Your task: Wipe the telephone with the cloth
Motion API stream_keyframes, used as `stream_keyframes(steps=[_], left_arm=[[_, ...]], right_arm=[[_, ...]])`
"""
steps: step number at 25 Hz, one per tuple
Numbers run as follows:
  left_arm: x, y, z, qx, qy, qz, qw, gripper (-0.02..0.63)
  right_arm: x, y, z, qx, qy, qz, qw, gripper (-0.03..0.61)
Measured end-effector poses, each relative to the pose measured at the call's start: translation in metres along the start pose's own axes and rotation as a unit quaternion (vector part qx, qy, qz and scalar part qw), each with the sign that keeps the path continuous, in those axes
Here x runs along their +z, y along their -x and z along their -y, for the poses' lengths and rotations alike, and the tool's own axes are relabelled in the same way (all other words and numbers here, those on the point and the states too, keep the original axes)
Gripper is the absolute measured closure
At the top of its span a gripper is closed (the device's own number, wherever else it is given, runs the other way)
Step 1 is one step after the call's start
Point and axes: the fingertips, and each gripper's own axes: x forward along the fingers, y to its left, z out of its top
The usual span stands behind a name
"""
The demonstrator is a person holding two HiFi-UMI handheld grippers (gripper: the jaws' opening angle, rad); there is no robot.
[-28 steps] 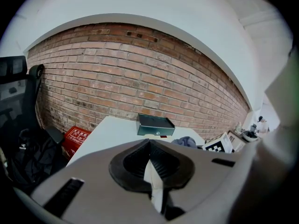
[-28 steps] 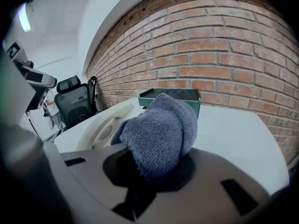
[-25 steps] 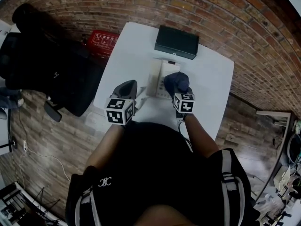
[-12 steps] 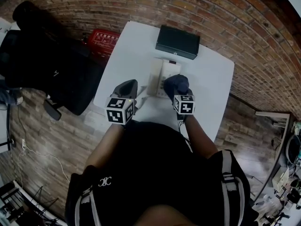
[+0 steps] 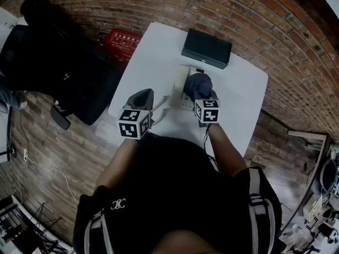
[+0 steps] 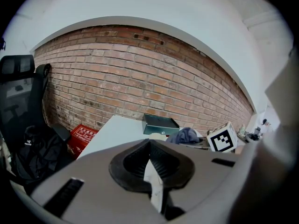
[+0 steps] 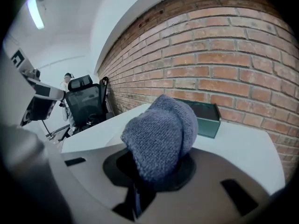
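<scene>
Over the white desk (image 5: 151, 52), our right gripper (image 7: 154, 174) clamps the blue knitted cloth (image 7: 161, 134), seemingly mid-wipe on the cream telephone (image 5: 178, 86); our left gripper (image 6: 152, 169) pinches a thin white strip (image 6: 154, 188); next, sweep onward.

White print on red crate (image 5: 123, 39) (blurred), illegible

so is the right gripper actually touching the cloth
Touching: the right gripper view shows the right gripper shut on the blue knitted cloth, bunched between its jaws.
</scene>
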Motion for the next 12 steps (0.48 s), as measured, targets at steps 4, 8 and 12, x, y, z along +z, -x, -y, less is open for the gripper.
stream_keyframes(steps=[4,8,12], left_arm=[[-0.003,0.002,-0.004,0.003,0.003,-0.002,1.0000,0.618],[-0.003,0.002,-0.009,0.010,0.008,-0.002,0.9999,0.618],[-0.007,0.003,-0.014,0.016,0.011,-0.010,0.9998,0.618]], right_arm=[[0.011,-0.015,-0.007,0.009,0.019,0.000,1.000,0.541],[0.018,-0.029,-0.005,0.014,0.018,-0.006,1.000,0.541],[0.024,-0.042,-0.001,0.011,0.021,-0.012,1.000,0.541]])
